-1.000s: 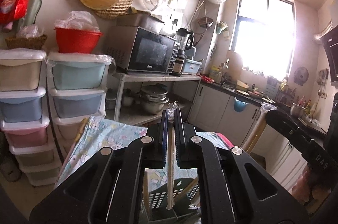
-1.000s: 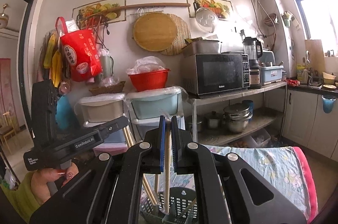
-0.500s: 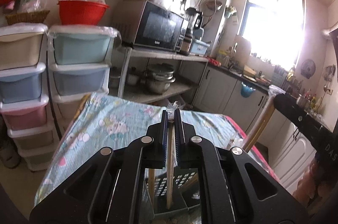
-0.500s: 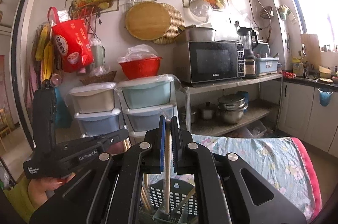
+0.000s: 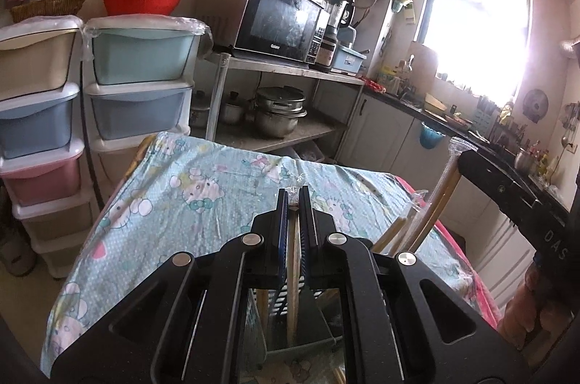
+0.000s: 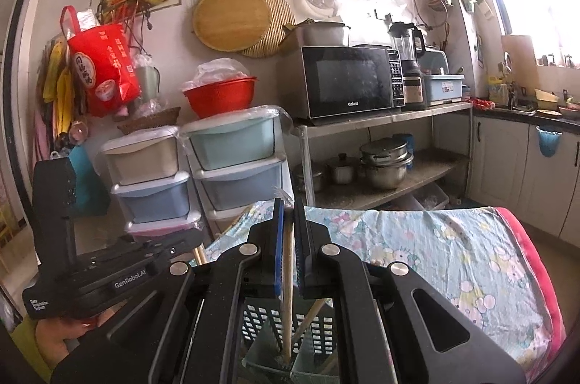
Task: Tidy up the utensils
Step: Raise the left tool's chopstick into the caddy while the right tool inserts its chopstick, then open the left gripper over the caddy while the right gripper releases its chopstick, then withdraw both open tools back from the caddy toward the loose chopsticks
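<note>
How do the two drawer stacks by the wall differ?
The cream-topped stack carries a wicker basket; the mint-topped stack carries a red bowl. The cream-topped stack's second drawer is brighter blue, with pink below; the mint-topped stack's second is greyer blue. Both are plastic, with clear film over the top.

Home kitchen, microwave [image 6: 349, 81], stacked pots [image 6: 386, 162], sink counter [image 5: 427, 103]

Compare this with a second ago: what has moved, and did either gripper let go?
Both grippers sank toward the slotted utensil holder on the cloth-covered table, lowering their chopsticks into it. Nothing was let go: the left gripper stays shut on its chopstick, the right gripper on its chopstick. The holder and table look unmoved.
</note>
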The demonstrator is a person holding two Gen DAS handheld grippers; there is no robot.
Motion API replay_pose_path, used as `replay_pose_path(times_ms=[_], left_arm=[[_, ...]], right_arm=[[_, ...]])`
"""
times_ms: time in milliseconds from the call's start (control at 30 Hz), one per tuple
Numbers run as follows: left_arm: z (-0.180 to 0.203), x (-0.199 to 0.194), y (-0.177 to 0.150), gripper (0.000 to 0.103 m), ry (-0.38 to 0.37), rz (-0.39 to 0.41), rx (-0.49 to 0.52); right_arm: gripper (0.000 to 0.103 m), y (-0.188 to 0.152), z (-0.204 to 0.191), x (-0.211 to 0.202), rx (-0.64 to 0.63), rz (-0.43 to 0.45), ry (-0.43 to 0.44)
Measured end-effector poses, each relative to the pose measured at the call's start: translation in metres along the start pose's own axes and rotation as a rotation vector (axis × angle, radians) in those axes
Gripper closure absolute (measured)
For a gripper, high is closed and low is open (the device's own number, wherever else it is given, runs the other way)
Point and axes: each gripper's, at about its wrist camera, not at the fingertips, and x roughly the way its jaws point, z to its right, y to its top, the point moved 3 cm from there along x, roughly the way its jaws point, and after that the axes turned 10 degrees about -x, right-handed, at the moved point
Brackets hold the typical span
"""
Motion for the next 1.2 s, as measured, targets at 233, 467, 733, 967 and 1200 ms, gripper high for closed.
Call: replay_pose_path(times_ms=[233,467,733,967,1200], left_arm=[[-0.001,-0.002,-0.002,0.099,-0.004,-0.004,-0.009],[-0.008,-0.005,-0.004,0.091,0.008,-0.003,-0.023],[-0.012,-0.008,-0.005,0.077,0.012,-0.004,-0.028],[-0.013,-0.01,-0.009,0.064,0.007,-0.017,-0.031],[-0.012,-0.015,-0.014,0.046,-0.003,-0.024,-0.029]], right_arm=[[0.097,-0.005,0.002,-0.001,0.018,-0.01,-0.001],[0.096,-0.011,0.006,-0.001,0.035,-0.031,-0.001],[0.079,-0.015,0.006,-0.005,0.045,-0.04,0.005],[0.065,-0.022,0.006,-0.008,0.049,-0.055,0.01],[0.055,-0.028,0.004,-0.013,0.039,-0.067,0.007]])
